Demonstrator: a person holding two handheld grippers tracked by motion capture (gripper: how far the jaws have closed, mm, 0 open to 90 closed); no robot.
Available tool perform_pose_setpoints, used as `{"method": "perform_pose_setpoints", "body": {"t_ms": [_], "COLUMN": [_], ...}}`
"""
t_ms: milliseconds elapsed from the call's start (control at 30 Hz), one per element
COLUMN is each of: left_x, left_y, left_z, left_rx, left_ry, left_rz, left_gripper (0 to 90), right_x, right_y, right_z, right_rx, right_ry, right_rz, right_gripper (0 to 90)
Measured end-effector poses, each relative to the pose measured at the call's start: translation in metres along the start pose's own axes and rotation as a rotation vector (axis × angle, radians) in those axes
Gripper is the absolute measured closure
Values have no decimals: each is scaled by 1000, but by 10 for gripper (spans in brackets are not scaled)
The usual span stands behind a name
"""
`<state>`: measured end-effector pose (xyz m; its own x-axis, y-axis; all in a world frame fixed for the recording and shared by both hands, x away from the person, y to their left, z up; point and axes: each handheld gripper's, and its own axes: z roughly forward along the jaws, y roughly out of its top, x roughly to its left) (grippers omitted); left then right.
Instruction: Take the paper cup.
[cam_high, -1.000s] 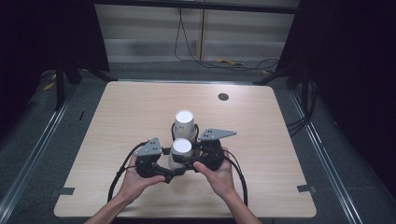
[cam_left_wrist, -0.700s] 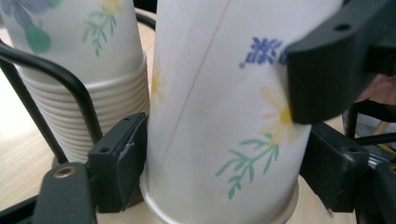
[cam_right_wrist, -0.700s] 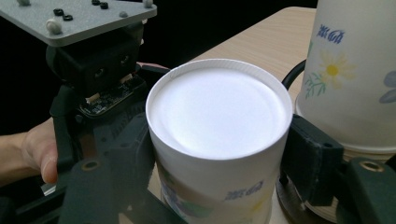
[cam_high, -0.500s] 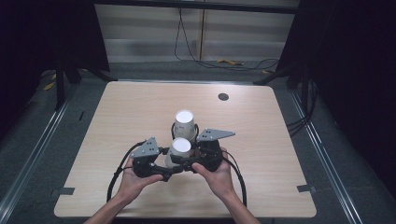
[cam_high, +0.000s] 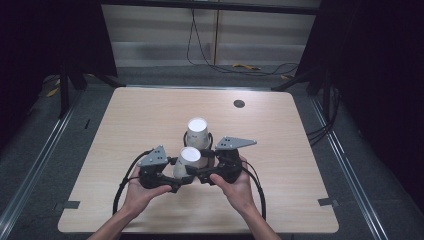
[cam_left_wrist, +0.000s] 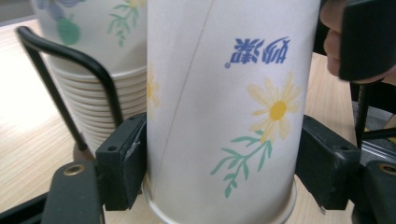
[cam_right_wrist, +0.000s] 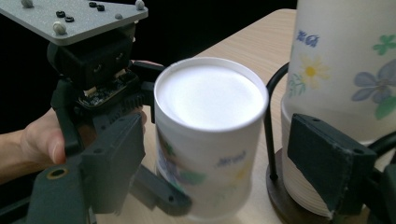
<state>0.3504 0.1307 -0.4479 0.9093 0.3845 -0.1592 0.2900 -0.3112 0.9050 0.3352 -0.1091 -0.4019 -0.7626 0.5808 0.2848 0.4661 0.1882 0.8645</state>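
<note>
A single flowered paper cup (cam_high: 189, 160) (cam_left_wrist: 224, 107) (cam_right_wrist: 210, 135) stands upside down on the table (cam_high: 280, 140), just in front of a stack of cups (cam_high: 197, 131) (cam_left_wrist: 88, 56) (cam_right_wrist: 341, 70). My left gripper (cam_high: 181, 172) (cam_left_wrist: 224, 172) comes from the left. Its jaws have just been closing and are now shut on the single cup's sides, with both pads (cam_left_wrist: 123, 163) pressed against it. My right gripper (cam_high: 201, 169) (cam_right_wrist: 222, 158) comes from the right. Its jaws have just been opening, and the cup stands between them with the right pad (cam_right_wrist: 331, 158) clear of it.
The stack sits in a black wire holder (cam_left_wrist: 70, 70) (cam_right_wrist: 273, 121) on a round dark base. A black round grommet (cam_high: 239, 103) lies at the table's far right. Cables (cam_high: 250, 67) trail on the floor behind the table, and dark stands flank both sides.
The left gripper has shifted slightly left and its jaws have come in onto the single cup. The right gripper has stayed in place while its jaws spread off the cup.
</note>
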Motion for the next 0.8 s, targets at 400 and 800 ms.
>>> {"method": "perform_pose_setpoints", "body": {"t_ms": [400,800], "left_x": [7,12], "left_y": [-4,1], "left_z": [-8,-15], "left_rx": [32,108], "left_ry": [-19,-44], "left_rz": [1,38], "left_gripper": [267,264], "right_x": [-6,-11], "right_y": [-1,-6], "right_z": [-11,-17], "right_rx": [38,129], "right_ry": [-40,-43], "right_rz": [-7,-30], "right_gripper": [235,251]}}
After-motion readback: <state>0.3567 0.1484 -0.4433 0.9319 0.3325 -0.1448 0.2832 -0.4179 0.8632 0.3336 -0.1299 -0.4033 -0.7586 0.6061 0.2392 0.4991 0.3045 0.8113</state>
